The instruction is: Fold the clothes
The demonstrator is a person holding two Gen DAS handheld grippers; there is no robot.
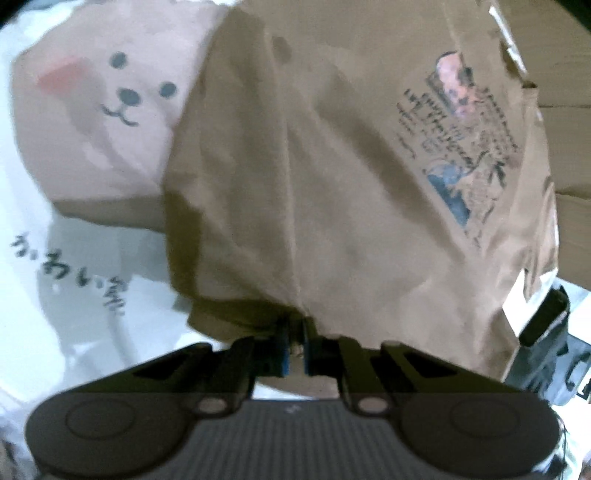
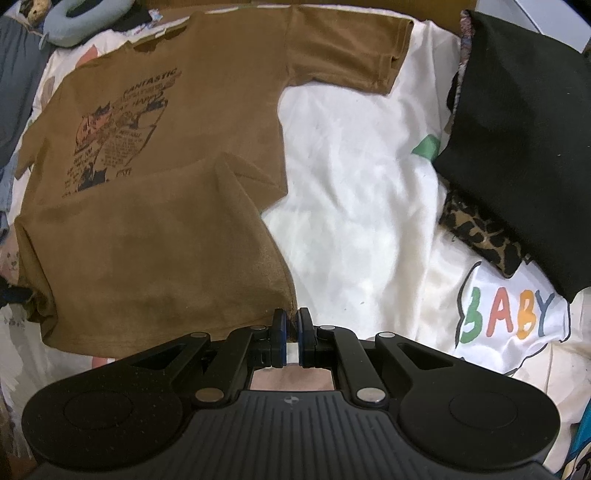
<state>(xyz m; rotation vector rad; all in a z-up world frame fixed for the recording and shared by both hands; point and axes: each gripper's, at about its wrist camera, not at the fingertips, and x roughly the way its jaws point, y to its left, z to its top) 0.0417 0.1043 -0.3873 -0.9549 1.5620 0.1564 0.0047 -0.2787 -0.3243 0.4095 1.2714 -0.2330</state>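
White bed sheet (image 2: 354, 177): soft, rumpled cotton, covers the whole surface under everything. Printed cartoon patches — a pale pink bear face (image 1: 110, 96) with dot eyes and a small curved mouth, dark brush-style characters below it, and the word "BABY" (image 2: 506, 314) in green, pink, orange and blue block letters.

Brown T-shirt (image 2: 155, 206): the task's garment, lying on the sheet, chest up, to the left in the right wrist view. Matte, slightly fuzzy knit. One short sleeve (image 2: 351, 48) spread flat toward the far right, hem stitched. Dark graphic print (image 2: 114, 140) on the chest with lettering, "FANTASTIC" legible at its top. Lower part of the shirt is lifted and doubled back over itself, forming a slanted fold with a sharp peak near the middle.

Black cloth (image 2: 517, 140): a thick, flat, squared stack at the right edge of the sheet, well apart from the shirt. Under its near corner, a small leopard-pattern piece (image 2: 480, 236), tan with dark blotches.

Pale blue ring-shaped cushion (image 2: 85, 18): padded, far left corner, partly cut off.

Right gripper (image 2: 291, 325): black plastic, blue pads, jaws pressed together on the near hem corner of the shirt, brown fabric showing between the pads.

Left gripper (image 1: 295, 332): same build, view blurred. Jaws drawn close, pinching a gathered bunch of the shirt's hem; cloth drapes up and away from it in loose creases.
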